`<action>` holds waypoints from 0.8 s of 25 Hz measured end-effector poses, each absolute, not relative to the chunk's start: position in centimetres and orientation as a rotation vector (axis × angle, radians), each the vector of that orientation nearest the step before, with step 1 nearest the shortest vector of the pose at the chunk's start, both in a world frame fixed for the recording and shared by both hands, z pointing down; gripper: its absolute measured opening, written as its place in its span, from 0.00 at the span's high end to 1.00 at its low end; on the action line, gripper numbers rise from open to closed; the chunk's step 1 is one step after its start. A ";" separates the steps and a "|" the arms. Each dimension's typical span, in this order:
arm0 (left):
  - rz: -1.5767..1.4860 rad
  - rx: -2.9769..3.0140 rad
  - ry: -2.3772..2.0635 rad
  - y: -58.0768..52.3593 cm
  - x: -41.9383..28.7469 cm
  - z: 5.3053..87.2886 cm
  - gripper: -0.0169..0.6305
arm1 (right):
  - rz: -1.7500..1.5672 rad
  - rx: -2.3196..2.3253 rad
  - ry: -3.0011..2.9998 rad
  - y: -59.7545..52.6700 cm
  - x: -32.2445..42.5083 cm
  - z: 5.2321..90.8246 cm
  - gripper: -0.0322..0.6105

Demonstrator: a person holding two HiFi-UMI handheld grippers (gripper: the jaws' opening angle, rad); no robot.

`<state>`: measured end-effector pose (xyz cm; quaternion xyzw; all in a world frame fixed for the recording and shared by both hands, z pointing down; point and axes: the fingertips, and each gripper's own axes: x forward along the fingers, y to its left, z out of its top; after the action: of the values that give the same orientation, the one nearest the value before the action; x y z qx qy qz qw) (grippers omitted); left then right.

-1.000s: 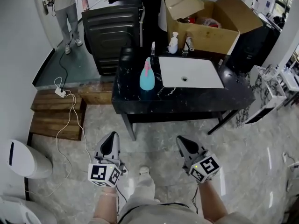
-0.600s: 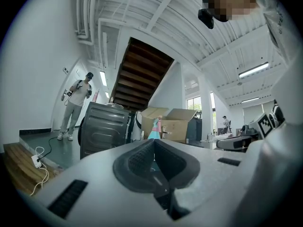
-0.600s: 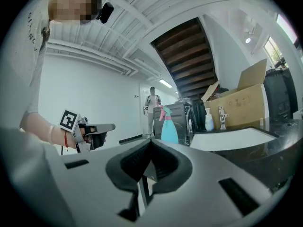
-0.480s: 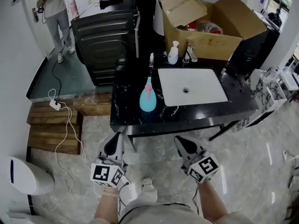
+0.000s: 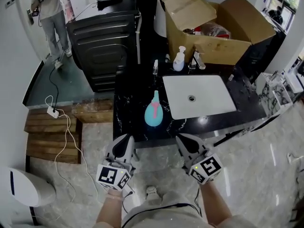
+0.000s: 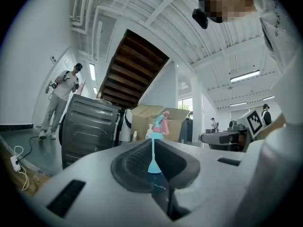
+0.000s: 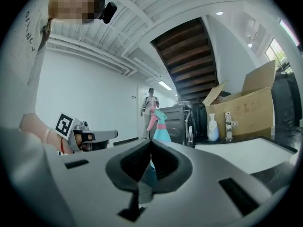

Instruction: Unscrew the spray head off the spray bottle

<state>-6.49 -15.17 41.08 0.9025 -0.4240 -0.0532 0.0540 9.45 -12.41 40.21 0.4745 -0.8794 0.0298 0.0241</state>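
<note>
A teal spray bottle with a pink spray head stands upright on the black marble counter, left of the white sink. My left gripper and right gripper are both shut and empty, held level just short of the counter's front edge, one on each side of the bottle. In the left gripper view the bottle shows straight ahead beyond the tips. It stands a little right of the tips in the right gripper view, where its teal body rises above them.
A white pump bottle and a faucet stand behind the sink. An open cardboard box sits at the back. A dark appliance stands left of the counter, with a person beyond it. Wooden pallets and a white cable lie on the floor.
Both grippers have moved forward toward the counter, and the bottle now stands much nearer to them. Both stayed shut.
</note>
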 end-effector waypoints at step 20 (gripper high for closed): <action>0.027 2.814 -1.176 -21.0 -0.5 42.8 0.43 | 0.118 1.337 -2.843 -21.2 4.4 35.9 0.54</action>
<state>-0.46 -20.99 42.84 0.9216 -0.3853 0.0090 0.0458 4.37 -21.20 35.95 0.4254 -0.9042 0.0376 -0.0011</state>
